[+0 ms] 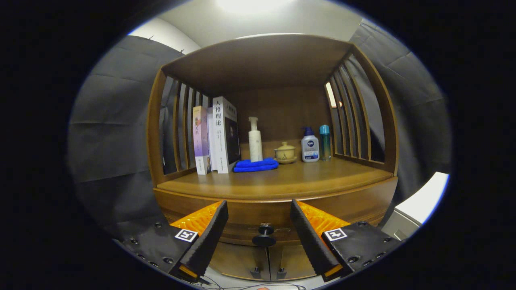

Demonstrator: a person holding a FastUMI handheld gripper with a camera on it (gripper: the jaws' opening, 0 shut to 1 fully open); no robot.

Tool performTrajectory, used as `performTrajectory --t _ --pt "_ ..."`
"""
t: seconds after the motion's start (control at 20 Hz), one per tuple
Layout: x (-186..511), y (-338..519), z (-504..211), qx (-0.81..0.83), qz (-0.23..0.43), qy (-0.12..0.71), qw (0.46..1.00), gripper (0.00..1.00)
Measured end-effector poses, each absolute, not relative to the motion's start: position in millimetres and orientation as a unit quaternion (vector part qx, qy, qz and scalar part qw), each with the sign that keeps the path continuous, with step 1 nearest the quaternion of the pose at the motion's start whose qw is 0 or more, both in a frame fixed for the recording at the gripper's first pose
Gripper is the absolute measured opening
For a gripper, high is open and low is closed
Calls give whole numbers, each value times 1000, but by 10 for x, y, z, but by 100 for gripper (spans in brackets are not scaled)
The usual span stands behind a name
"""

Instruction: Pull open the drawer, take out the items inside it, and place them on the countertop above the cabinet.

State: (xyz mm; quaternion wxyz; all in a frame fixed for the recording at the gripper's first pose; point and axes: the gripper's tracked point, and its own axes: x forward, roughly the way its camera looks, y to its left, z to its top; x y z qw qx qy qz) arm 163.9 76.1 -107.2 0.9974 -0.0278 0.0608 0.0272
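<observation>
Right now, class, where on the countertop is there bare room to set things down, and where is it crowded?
The countertop is bare along its front, ahead of the blue cloth. The back is crowded: books, pump bottle, lidded cup, and two bottles. The gripper is open, with the drawer knob between its fingers.

gripper fingers spread wide, drawer knob sitting between them untouched, drawer closed, blue cloth at 12 o'clock on the countertop.

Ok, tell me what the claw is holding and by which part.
Nothing. The claw is open, its fingers either side of the drawer knob, not touching it.
</observation>
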Motion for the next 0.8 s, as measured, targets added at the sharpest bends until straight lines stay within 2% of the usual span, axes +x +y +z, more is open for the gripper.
performTrajectory --t 0.6,0.8 --pt "1818 699 -1793 -30 4 121 992 98" --pt "1867 690 -1910 -24 0 134 991 84"
